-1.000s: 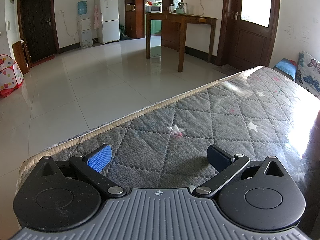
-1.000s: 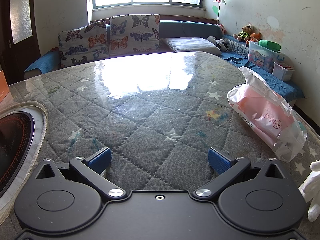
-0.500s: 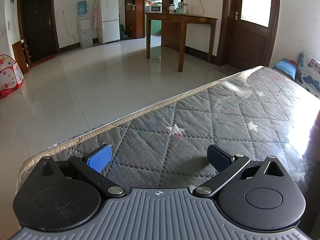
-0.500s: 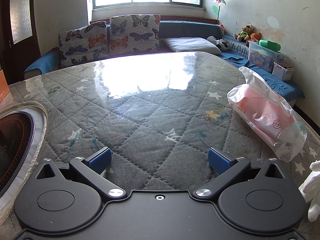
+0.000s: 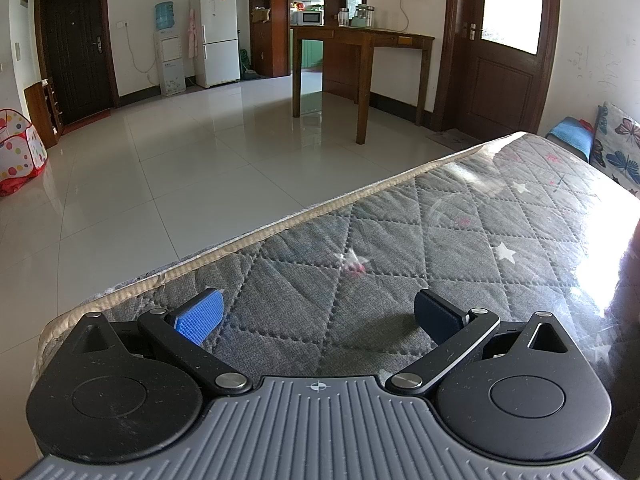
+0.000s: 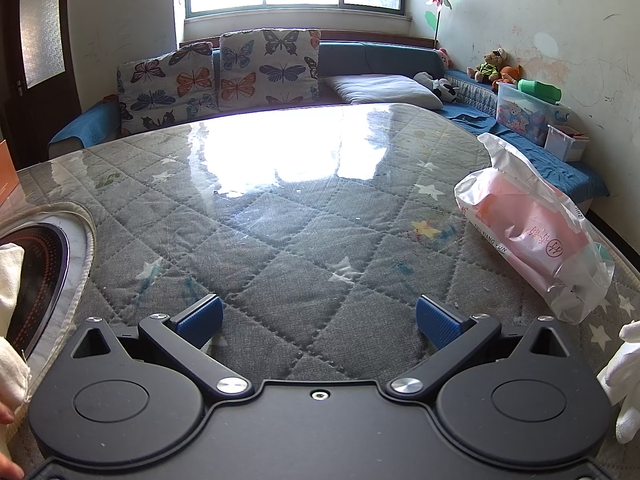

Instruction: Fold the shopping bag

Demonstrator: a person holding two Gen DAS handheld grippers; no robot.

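Left wrist view: left gripper spread wide, nothing between the blue pads, sitting low over the quilted grey table cover near its beige-trimmed edge. Cover has star prints under a glossy clear sheet. Beyond the edge: tiled floor, wooden table, white fridge, water dispenser, dark door, spotted play tent at far left. No shopping bag visible in this view.

Right wrist view: right gripper also spread wide and empty, over the same cover. Shopping bag lies on the cover to the gripper's right, near the table's right edge, well apart from the pads. It is translucent white plastic, crumpled and unfolded, with a pink panel and red print showing through, mouth end sticking up toward the back, lower end bunched. White glove at right frame edge, just below the bag. Round dark cooktop set in the cover at left, white cloth at its left side. Butterfly cushions on the sofa behind, window above.
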